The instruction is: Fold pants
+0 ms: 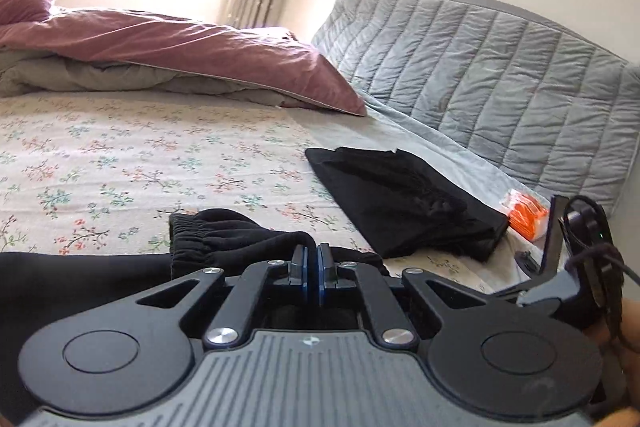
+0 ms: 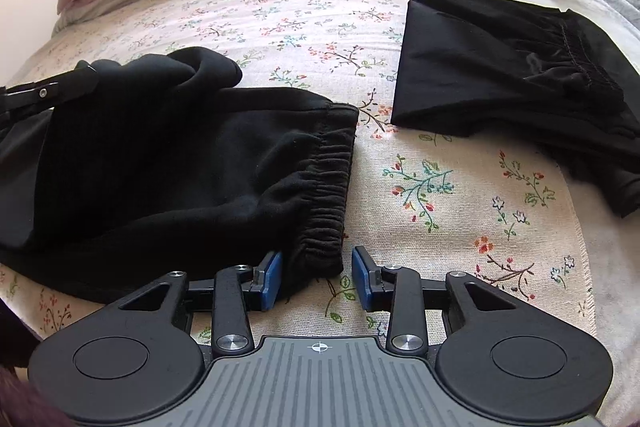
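Observation:
Black pants (image 2: 180,163) lie on the floral bedsheet (image 2: 440,187), their elastic waistband toward the right. My right gripper (image 2: 317,277) is open, its jaws on either side of the waistband's near corner. My left gripper (image 1: 312,259) is shut on the far part of the pants (image 1: 224,235), where the fabric bunches up; it shows at the left edge of the right wrist view (image 2: 52,91). A second pair of black pants (image 2: 512,79), folded, lies to the right, also in the left wrist view (image 1: 404,203).
A pink duvet (image 1: 180,47) and grey blanket are heaped at the far side of the bed. A grey quilted cushion (image 1: 500,83) stands along the right. An orange packet (image 1: 528,215) lies beside the folded pants.

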A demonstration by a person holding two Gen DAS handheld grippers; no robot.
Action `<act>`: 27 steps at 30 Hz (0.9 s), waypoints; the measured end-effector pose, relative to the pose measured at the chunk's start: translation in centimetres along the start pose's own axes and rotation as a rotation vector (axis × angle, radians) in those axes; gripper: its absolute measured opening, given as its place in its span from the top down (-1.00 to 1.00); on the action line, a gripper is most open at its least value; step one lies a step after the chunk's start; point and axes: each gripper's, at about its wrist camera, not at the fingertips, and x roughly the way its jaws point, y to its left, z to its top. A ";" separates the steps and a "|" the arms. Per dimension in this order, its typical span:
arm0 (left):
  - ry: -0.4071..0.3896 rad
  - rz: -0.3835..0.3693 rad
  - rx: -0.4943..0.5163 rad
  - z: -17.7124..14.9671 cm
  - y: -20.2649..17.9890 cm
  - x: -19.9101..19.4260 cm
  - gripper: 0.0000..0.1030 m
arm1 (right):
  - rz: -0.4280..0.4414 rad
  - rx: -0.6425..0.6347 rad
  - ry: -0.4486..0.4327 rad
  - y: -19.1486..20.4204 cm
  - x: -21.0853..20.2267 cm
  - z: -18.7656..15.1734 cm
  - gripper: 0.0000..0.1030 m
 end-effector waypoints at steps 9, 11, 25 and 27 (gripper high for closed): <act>0.257 -0.164 0.185 -6.0 -3.9 4.7 0.42 | 0.091 0.176 -0.141 -2.4 -2.3 0.7 0.16; 0.229 -0.172 0.186 -7.0 -4.0 4.3 0.29 | 0.133 0.158 -0.161 -1.6 -2.2 1.3 0.07; 0.172 0.007 0.077 -5.9 2.5 -4.0 -0.37 | 0.149 -0.264 -0.203 10.2 -0.4 3.2 -0.19; 0.179 0.044 0.056 -6.1 3.7 -4.6 -0.37 | 0.151 -0.343 -0.203 12.0 0.0 2.9 -0.19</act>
